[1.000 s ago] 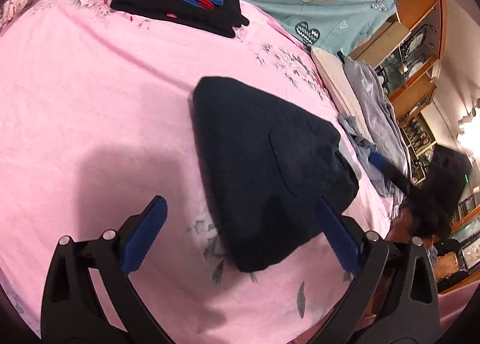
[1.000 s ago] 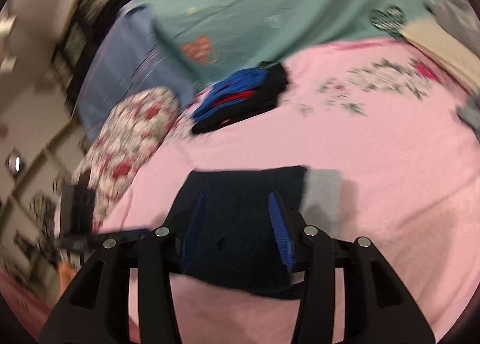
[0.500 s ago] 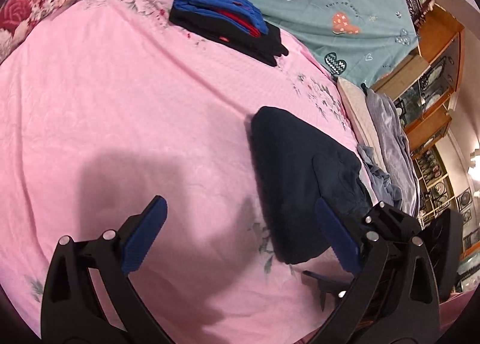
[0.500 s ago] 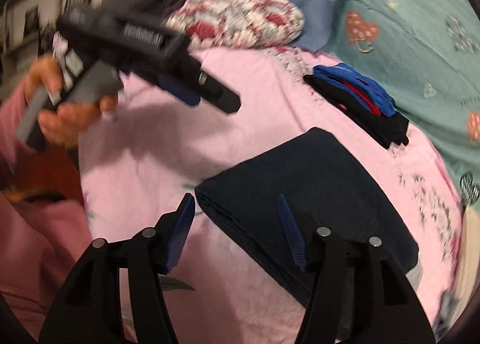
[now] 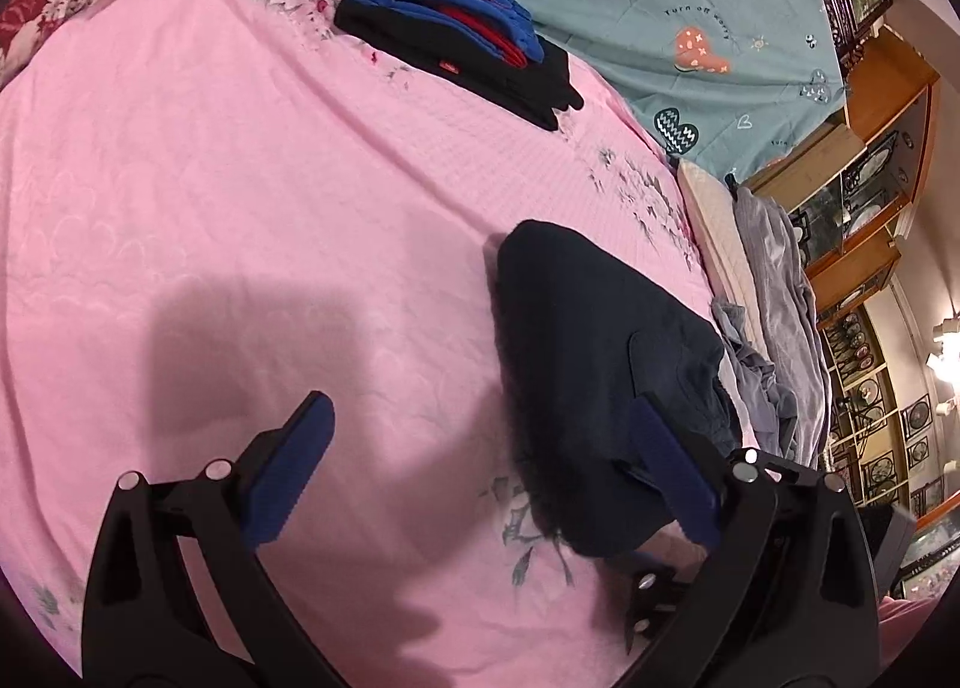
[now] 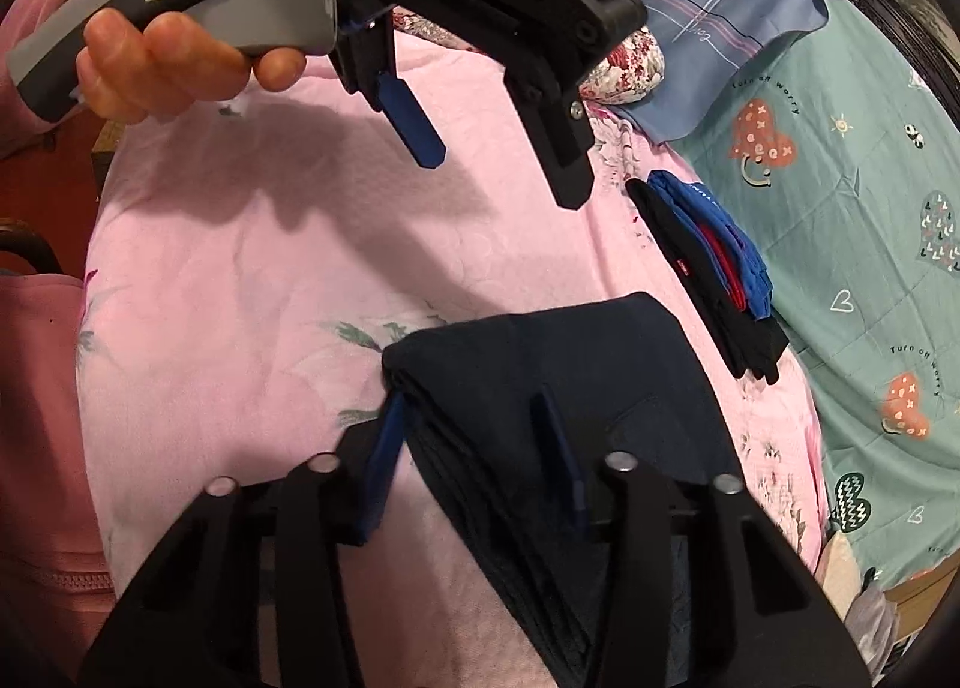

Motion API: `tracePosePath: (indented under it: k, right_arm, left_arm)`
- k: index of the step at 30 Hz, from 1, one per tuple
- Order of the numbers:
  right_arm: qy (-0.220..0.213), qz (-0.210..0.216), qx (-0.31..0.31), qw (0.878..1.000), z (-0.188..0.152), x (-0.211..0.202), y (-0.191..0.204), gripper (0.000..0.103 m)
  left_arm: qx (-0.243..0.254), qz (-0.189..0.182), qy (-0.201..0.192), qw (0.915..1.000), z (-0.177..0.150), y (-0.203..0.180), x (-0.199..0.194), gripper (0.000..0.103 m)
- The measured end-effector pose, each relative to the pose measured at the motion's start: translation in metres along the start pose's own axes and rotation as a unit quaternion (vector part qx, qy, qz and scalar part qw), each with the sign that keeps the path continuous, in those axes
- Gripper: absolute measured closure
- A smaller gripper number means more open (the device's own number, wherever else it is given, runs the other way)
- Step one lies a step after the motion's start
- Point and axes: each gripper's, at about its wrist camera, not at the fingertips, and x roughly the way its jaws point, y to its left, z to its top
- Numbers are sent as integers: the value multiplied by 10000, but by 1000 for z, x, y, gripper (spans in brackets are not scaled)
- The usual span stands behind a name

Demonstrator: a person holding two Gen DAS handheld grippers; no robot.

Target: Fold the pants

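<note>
Right wrist view: the right gripper (image 6: pixel 474 448) reaches over the near edge of the folded dark pants (image 6: pixel 570 388), which lie on the pink bedspread (image 6: pixel 240 280). Its jaws are closing with the stacked edge of the pants between them; the left pad sits at the fold's corner and the right pad lies on top of the cloth, but whether they press yet I cannot tell. At about 11 o'clock a hand (image 6: pixel 162 28) holds the grey handle of the left gripper (image 6: pixel 498 160), whose jaws stand spread above the bedspread with nothing between them. At 2 o'clock from the pants, well apart, rests a stack of folded clothes (image 6: pixel 714 274), black below, blue and red on top. Beyond it lies a teal sheet (image 6: pixel 852 160) printed with hearts, and at 12 o'clock a floral pillow (image 6: pixel 624 70).

In the left wrist view the left gripper (image 5: pixel 486 466) is spread wide over bare bedspread (image 5: pixel 210 178); the pants (image 5: pixel 588 364) lie at 3 o'clock, its right finger overlapping their edge in the picture. The stack of folded clothes (image 5: pixel 456 46) sits at 12 o'clock, wooden shelves (image 5: pixel 870 220) at 2 o'clock.
</note>
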Motion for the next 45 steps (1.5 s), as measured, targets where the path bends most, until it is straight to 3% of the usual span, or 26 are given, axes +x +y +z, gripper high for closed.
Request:
tracePosePath:
  k: [3, 8, 13, 16, 19, 22, 27, 30, 32, 33, 35, 37, 38, 39, 42, 45]
  right_arm:
    - [-134, -73, 359, 9992, 0, -8, -10, 85]
    - [-476, -99, 1315, 9901, -2, -27, -45, 88]
    - [-581, 15, 1505, 9869, -9, -33, -49, 88]
    - [-627, -11, 1528, 9863, -10, -33, -49, 89]
    - [-692, 31, 1632, 9842, -13, -32, -50, 89]
    - [-729, 35, 1688, 9829, -14, -33, -51, 89]
    - [-688, 36, 1639, 9841, -20, -37, -47, 91]
    - [-597, 70, 1666, 9842, -28, -47, -47, 78]
    - [-585, 410, 1913, 9789, -39, -54, -58, 76]
    - [-601, 509, 2174, 9729, -48, -60, -68, 69]
    - [-660, 276, 2762, 9584, -67, -72, -92, 53]
    - [-715, -89, 3712, 9257, -96, -84, -131, 51]
    - [-716, -128, 4119, 9083, -109, -87, -147, 45]
    - [-722, -135, 4690, 8801, -129, -89, -167, 35]
    - [-619, 314, 5946, 8010, -184, -77, -205, 32]
    - [-202, 1170, 6608, 7411, -218, -41, -218, 32]
  left_arm:
    - [69, -159, 168, 9997, -2, -10, 8, 2]
    - [-126, -679, 411, 9968, -3, -18, 21, 2]
    - [-262, -1582, 863, 9833, -3, -34, 35, 2]
    - [-131, -1690, 1090, 9795, -7, -47, 45, 2]
    - [-316, -1860, 1435, 9715, -14, -51, 64, 2]
    - [-398, -2003, 1493, 9675, -16, -55, 76, 4]
    - [-245, -1963, 1326, 9712, -16, -61, 85, 13]
    - [-89, -1931, 1191, 9739, -18, -62, 84, 17]
    - [35, -1848, 1133, 9762, -20, -61, 82, 25]
    - [135, -1792, 1077, 9778, -22, -62, 81, 26]
    - [232, -1749, 1027, 9789, -22, -61, 79, 27]
    - [290, -1725, 995, 9795, -23, -60, 77, 27]
    - [291, -1744, 996, 9792, -23, -59, 76, 27]
    - [277, -1768, 992, 9788, -23, -57, 75, 27]
    - [258, -1781, 947, 9791, -22, -52, 70, 27]
    - [230, -1805, 885, 9793, -23, -46, 66, 27]
